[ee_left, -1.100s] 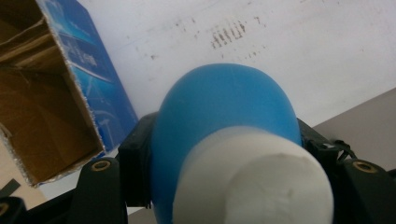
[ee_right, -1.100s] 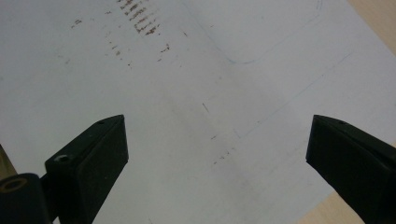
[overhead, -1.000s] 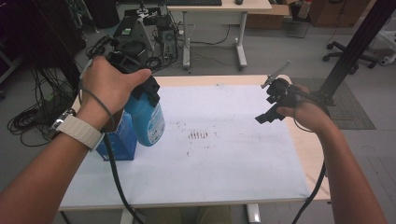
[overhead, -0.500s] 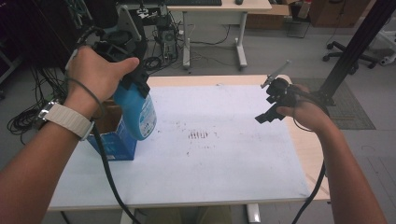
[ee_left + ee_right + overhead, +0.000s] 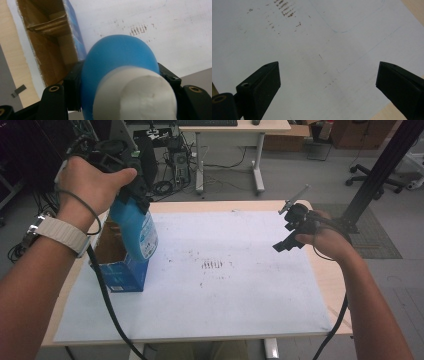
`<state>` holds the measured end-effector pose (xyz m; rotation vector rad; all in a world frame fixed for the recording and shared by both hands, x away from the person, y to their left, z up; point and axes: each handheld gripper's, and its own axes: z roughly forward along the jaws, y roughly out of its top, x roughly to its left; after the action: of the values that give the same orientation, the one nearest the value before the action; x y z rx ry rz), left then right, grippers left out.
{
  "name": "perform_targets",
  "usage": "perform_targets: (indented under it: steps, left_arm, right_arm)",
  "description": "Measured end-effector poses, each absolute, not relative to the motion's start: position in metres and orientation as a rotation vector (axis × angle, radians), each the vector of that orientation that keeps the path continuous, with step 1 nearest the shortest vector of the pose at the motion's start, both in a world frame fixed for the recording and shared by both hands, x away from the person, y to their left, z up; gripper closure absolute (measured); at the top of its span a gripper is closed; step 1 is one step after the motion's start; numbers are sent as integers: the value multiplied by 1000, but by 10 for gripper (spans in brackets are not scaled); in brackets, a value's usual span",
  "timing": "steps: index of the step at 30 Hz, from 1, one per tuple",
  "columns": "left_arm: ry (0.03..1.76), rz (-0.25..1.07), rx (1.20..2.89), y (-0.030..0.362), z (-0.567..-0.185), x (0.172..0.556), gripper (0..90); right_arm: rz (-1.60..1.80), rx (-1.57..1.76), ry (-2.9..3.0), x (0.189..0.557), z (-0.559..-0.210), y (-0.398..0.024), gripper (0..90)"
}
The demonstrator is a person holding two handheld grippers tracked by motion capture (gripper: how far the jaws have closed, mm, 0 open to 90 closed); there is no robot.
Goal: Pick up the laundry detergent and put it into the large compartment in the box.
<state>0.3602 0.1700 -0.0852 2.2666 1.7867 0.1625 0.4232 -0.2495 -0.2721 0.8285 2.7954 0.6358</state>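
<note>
We work at a wooden table [image 5: 250,206] covered almost edge to edge by a white sheet [image 5: 240,290], which carries a small cluster of dark smudges near its middle [image 5: 213,264]. In the right gripper view the same sheet [image 5: 312,50] lies under the jaws, with the smudges toward the top left.

Next in size is the open blue cardboard box [image 5: 117,265] standing on the left part of the sheet, its brown inside showing from above. The left gripper view looks down into it [image 5: 50,45], with a flap folded across the inside.

We hold the blue bottle [image 5: 134,231] in our left gripper [image 5: 131,172], raised above the table and hanging over the right edge of the box, tilted, its lower end near the box's rim. In the left gripper view the two black jaws press on either side of the bottle's blue body [image 5: 117,57], and its white cap [image 5: 136,95] points toward the camera.

Our right gripper [image 5: 290,227] hovers over the right part of the sheet, well apart from the bottle and the box. Its jaws stand wide apart with nothing between them, bare sheet showing below.
</note>
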Motion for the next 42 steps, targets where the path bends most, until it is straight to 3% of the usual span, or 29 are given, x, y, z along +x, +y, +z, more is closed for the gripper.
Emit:
perform_targets:
  steps: [42]
  left_arm:
    - [1951, 222, 2142, 219, -73, 380, 372]
  right_arm:
    - [628, 846, 2800, 433, -277, -253, 58]
